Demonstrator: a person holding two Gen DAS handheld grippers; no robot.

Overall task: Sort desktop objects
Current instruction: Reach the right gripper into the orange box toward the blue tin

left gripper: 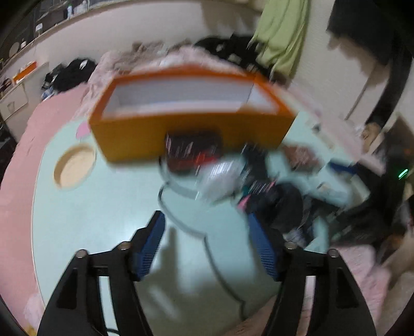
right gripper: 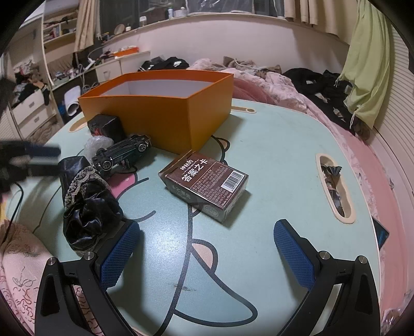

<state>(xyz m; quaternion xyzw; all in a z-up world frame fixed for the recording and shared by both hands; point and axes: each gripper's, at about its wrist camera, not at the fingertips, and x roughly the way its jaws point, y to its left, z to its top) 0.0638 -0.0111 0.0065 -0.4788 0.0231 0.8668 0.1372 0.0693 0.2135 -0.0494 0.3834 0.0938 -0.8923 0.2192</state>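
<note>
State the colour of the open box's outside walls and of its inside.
The box is orange outside and white inside, clearest in the right wrist view.

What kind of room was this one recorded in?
Most likely a bedroom. A small lap table sits on a bed with pink bedding and strewn dark clothes. Behind it are drawers and cluttered shelves, with curtains at the window.

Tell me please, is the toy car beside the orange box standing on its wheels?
No: the toy car lies tipped on its side, wheels facing sideways toward the camera, next to the orange box.
</note>
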